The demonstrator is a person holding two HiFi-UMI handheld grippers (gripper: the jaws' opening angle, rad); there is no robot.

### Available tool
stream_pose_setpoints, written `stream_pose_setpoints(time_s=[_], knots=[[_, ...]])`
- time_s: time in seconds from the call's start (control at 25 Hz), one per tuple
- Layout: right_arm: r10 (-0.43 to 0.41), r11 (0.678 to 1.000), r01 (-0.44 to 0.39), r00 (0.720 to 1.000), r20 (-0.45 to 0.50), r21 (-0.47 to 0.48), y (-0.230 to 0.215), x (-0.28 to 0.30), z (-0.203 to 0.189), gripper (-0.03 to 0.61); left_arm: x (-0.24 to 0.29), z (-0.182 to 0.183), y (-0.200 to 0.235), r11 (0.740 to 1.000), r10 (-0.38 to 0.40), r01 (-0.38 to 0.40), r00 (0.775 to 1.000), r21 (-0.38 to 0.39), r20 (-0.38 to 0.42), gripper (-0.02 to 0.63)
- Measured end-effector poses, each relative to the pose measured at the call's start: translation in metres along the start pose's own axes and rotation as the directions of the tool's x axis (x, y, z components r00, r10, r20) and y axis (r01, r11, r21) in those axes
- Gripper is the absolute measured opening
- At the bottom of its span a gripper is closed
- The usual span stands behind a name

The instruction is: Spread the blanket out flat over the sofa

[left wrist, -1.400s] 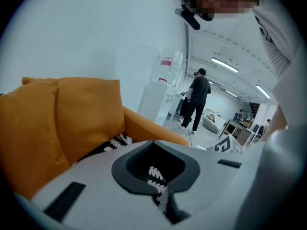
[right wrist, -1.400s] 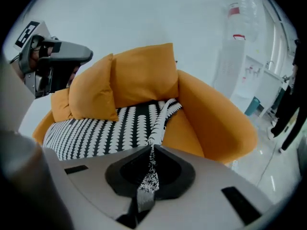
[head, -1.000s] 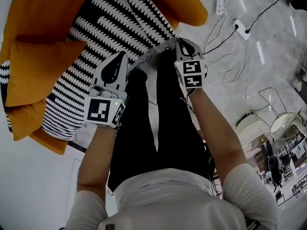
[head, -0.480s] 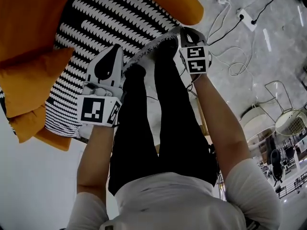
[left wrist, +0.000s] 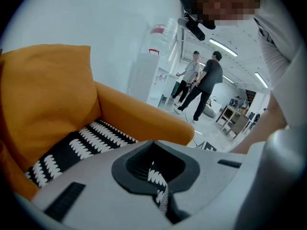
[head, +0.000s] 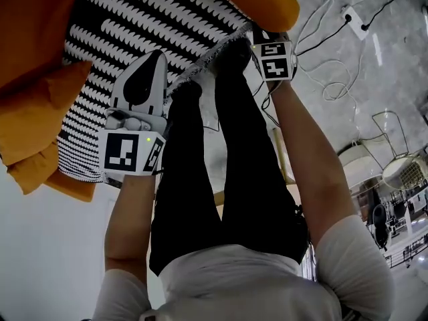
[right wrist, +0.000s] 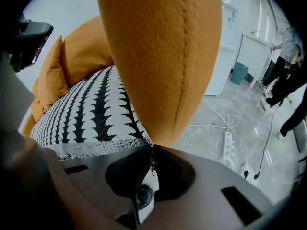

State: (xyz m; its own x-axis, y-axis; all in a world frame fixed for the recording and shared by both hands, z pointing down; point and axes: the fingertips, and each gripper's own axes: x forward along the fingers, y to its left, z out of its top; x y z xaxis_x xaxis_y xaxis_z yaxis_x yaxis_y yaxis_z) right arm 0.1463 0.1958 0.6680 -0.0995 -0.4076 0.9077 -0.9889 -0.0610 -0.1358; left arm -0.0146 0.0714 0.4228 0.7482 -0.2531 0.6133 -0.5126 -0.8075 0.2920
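This looks like a large open workspace, a lab or studio furnished like a home rather than a lived-in one. At the upper left of the head view an orange sofa (head: 40, 25) stands on a bare polished grey floor (head: 394, 72), with power strips (head: 353, 17) and loose cables (head: 332, 91) trailing across the upper right. In the upper middle of the left gripper view, a water dispenser (left wrist: 144, 73) stands by a white wall, and two people (left wrist: 209, 80) stand under long ceiling lights (left wrist: 223, 48) near small tables (left wrist: 234, 120).
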Motion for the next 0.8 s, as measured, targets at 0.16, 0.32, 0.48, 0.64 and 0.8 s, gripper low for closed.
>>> stream_pose_setpoints(time_s=[0.16,0.32,0.48,0.64,0.8], knots=[[0.010,1.000,-0.010,1.000,-0.004,-0.010,-0.007,0.003,0.005,0.034,-0.002,0.002,-0.006,1.000,0.009,-0.009,1.000,-0.007,0.002,0.009],[-0.006,0.999,0.006,1.000,-0.005,-0.033,-0.008,0.041,-0.013,0.034,0.012,-0.036,0.009,1.000,0.008,-0.007,1.000,-0.018,0.023,0.009],[-0.030,0.999,0.030,1.000,0.002,-0.032,-0.017,0.068,-0.045,0.034,0.027,-0.078,0.011,1.000,0.008,-0.007,0.999,-0.026,0.043,0.009],[-0.012,0.999,0.013,1.000,-0.013,0.032,-0.020,0.054,-0.053,0.038,0.018,-0.070,0.002,1.000,0.009,-0.008,0.999,-0.027,0.039,0.009],[-0.007,0.998,0.011,0.998,-0.065,0.066,0.003,0.024,-0.057,0.166,-0.016,-0.048,0.003,1.000,0.017,-0.016,0.999,-0.019,0.036,0.009]])
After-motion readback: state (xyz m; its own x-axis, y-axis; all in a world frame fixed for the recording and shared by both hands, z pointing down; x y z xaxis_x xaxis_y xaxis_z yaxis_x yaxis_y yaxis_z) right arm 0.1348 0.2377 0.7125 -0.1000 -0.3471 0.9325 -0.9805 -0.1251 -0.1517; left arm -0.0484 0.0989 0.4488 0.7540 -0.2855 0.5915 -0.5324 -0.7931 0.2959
